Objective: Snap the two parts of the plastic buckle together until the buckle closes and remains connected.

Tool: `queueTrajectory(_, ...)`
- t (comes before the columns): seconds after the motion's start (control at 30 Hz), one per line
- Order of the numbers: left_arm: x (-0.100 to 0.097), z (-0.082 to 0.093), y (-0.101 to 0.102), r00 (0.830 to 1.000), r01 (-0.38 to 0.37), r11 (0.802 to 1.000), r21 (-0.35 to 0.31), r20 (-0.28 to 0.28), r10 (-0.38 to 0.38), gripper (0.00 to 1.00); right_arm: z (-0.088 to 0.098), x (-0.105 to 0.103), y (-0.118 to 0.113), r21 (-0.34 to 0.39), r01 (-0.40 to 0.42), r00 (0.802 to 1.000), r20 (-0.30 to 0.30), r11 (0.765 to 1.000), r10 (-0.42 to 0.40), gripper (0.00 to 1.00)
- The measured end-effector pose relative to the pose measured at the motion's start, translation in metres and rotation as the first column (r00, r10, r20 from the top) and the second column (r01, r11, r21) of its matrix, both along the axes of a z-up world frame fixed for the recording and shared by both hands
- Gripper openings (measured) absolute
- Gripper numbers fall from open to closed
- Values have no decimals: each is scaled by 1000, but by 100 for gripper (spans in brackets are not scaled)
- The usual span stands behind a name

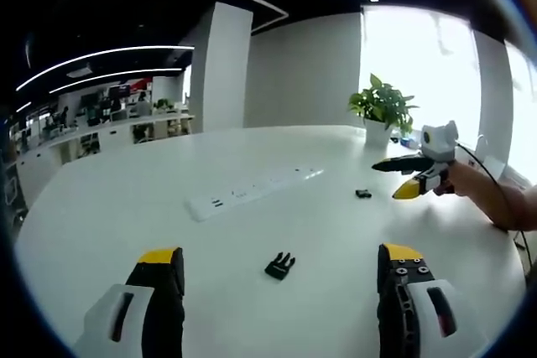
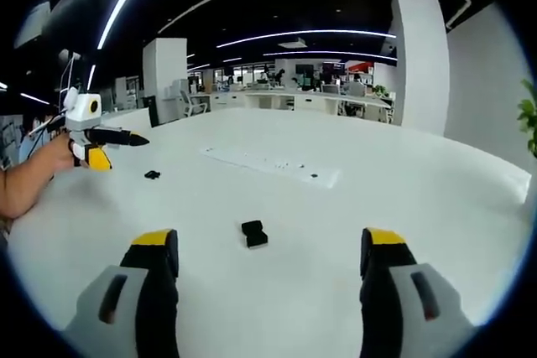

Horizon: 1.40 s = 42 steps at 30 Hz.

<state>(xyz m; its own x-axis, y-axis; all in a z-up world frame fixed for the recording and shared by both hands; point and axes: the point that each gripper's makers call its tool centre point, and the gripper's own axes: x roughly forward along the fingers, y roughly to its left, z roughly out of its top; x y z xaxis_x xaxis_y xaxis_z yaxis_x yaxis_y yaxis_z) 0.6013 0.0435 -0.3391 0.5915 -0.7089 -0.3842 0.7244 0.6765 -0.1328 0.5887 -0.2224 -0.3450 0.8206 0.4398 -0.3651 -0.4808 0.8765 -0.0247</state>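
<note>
Looking along the left gripper [image 1: 280, 291], its two yellow-tipped jaws stand wide apart and hold nothing, hovering above the white table [image 1: 101, 207]. The pronged buckle part [image 1: 280, 265] lies flat on the table just ahead, between the jaw tips and a little nearer the right one. Farther off and to the right sits the socket part [image 1: 362, 194], small and dark, well apart from the pronged piece. Beyond it the right gripper [image 1: 401, 177] hangs above the table with its jaws apart, carried by a hand [image 1: 478, 190]. A white power strip [image 1: 252, 192] runs across the middle of the table and a potted plant [image 1: 383, 108] stands at the far edge. In the right gripper view, the right gripper's [image 2: 268, 291] own jaws are also spread and empty, with the socket part [image 2: 253, 233] on the table just ahead between them; the pronged buckle part [image 2: 152, 175] shows far left, below the left gripper [image 2: 117, 147]. Both halves are small, flat and smooth, so a pinch from above may skid one across the table or grip it crooked; misaligned prongs would then jam instead of latching.
</note>
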Motion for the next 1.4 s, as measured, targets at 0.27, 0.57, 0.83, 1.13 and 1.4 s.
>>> queueTrajectory(0.27,3,2,2,1000,1,1000,1,16,-1,94,2,3,-5,-5,7,1000,-3,1000,-7,90)
queueTrajectory(0.57,10,6,6,1000,-12,1000,1,20,12,95,3,8,-7,-10,9,1000,2,1000,-9,90)
queueTrajectory(0.83,13,1,7,1000,-21,1000,-1,4,21,97,4,10,-10,-12,13,1000,1,1000,-13,90)
queueTrajectory(1.13,17,1,7,1000,-26,1000,-1,-2,26,99,3,9,-11,3,14,1000,-4,1000,-14,90)
queueTrajectory(1.4,20,1,5,1000,-10,1000,17,-7,11,99,4,12,-15,25,21,1000,-2,999,-21,90)
